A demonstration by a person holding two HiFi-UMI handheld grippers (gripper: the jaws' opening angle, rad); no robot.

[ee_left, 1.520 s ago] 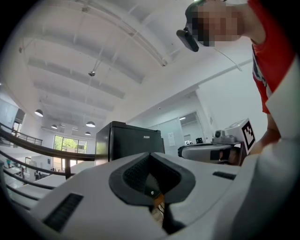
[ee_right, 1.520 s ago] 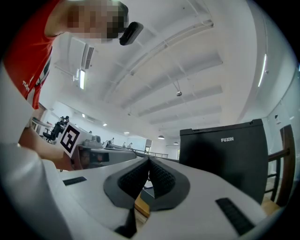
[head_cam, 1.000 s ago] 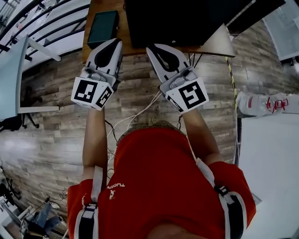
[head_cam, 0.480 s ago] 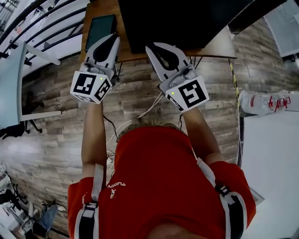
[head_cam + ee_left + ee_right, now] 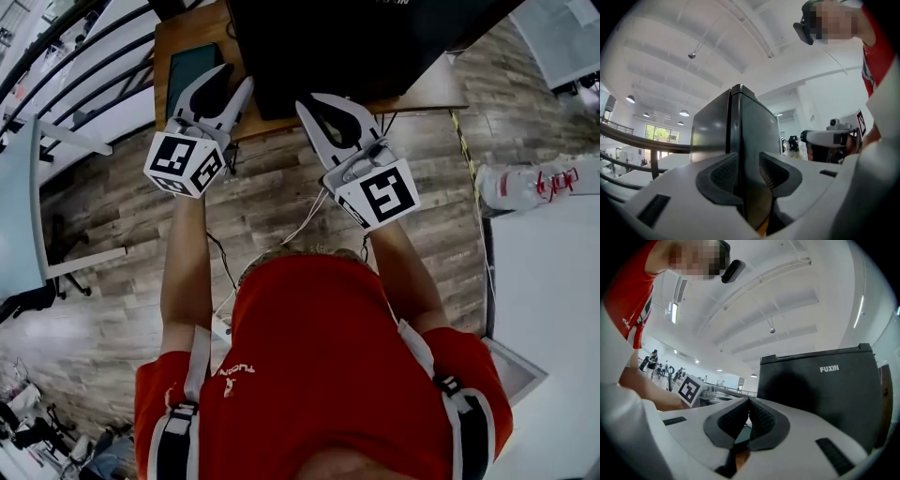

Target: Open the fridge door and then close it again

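Observation:
The black fridge (image 5: 356, 37) stands on a wooden table (image 5: 433, 89) with its door closed; the right gripper view shows its front (image 5: 820, 394). My left gripper (image 5: 228, 81) is at the fridge's front left corner, and its jaws have just been opening. In the left gripper view (image 5: 746, 161) the fridge's corner edge (image 5: 736, 122) lines up with the gap, and the pads press on nothing. My right gripper (image 5: 306, 101) is shut and empty, pointing at the fridge front (image 5: 749, 401).
A dark flat device (image 5: 192, 66) lies on the table left of the fridge. Cables (image 5: 281, 225) trail over the wooden floor. A white table (image 5: 544, 281) with a white and red object (image 5: 525, 183) is at the right. Railings (image 5: 84, 56) run at the far left.
The left gripper moved forward to the fridge's left corner and its jaws went from shut to open. The right gripper crept forward a little and stays shut.

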